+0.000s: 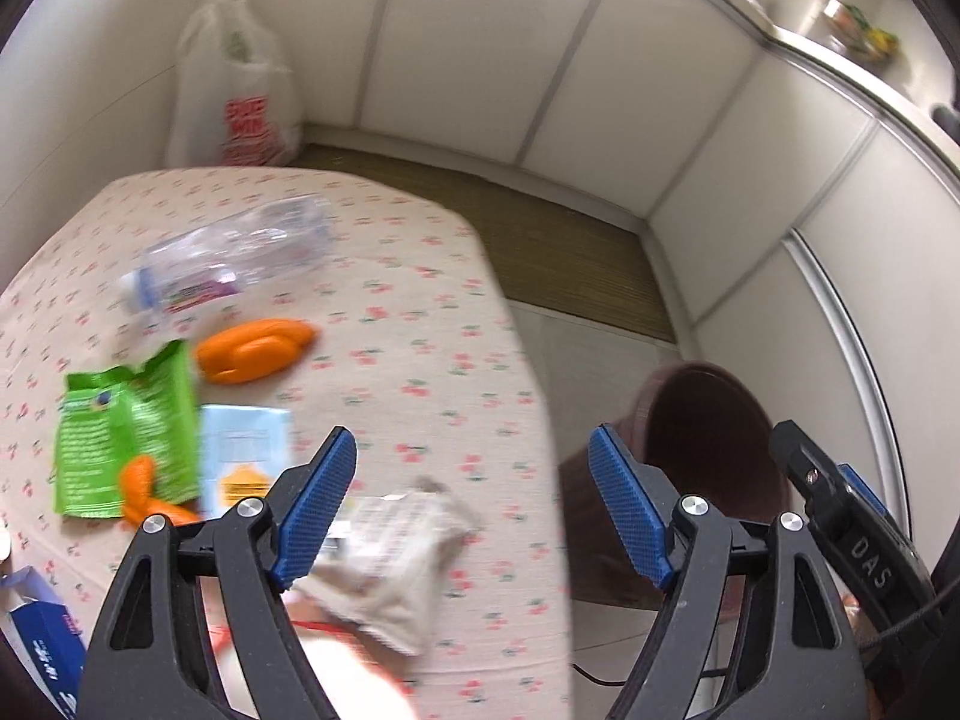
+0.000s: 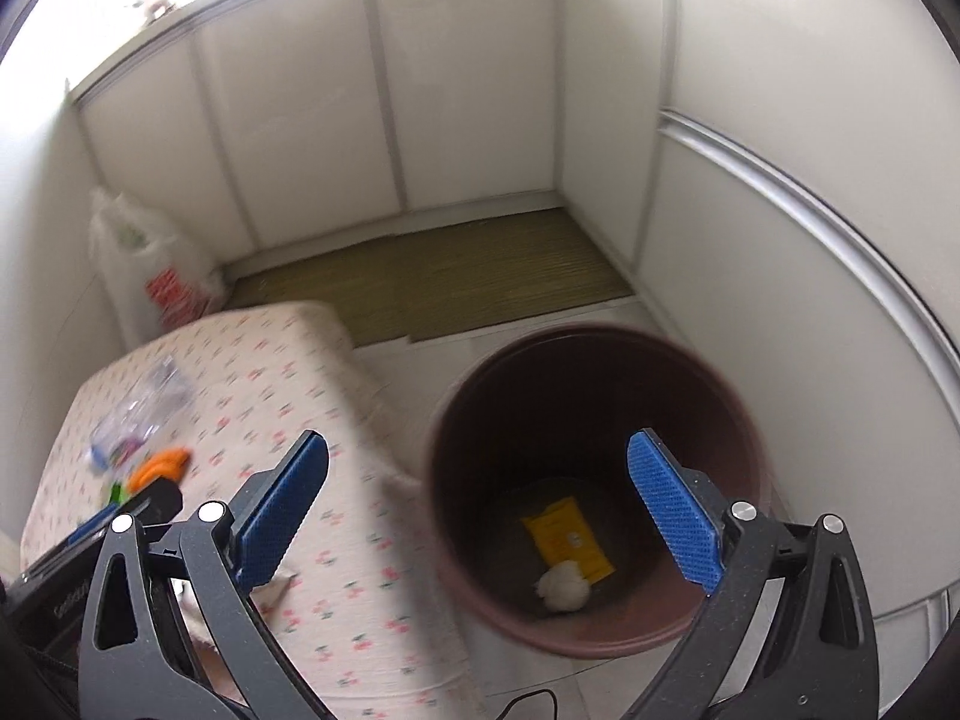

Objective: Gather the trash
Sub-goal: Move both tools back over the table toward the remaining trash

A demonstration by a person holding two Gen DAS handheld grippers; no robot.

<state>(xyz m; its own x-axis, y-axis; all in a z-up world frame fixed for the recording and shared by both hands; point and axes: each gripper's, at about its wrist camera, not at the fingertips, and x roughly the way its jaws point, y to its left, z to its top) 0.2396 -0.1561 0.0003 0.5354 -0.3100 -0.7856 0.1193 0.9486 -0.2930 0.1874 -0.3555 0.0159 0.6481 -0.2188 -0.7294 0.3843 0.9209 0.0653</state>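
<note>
In the left wrist view my left gripper [image 1: 474, 510] is open and empty above the floral table [image 1: 420, 276]. A crumpled beige wrapper [image 1: 396, 546] lies just below and between its fingers. Further left lie a green packet [image 1: 129, 426], a light blue carton [image 1: 243, 456], an orange plastic piece [image 1: 252, 351] and a clear plastic bottle [image 1: 240, 258]. In the right wrist view my right gripper [image 2: 480, 516] is open and empty over the brown bin [image 2: 600, 384] on the floor. A yellow packet [image 2: 567, 537] and a white wad [image 2: 564, 588] lie in the bin.
A white plastic bag [image 1: 237, 84] stands in the far corner behind the table. A blue box [image 1: 42, 642] sits at the table's near left edge. White wall panels surround the floor, with a green mat [image 2: 432, 276] beyond the bin. A black cable [image 2: 528, 702] lies by the bin.
</note>
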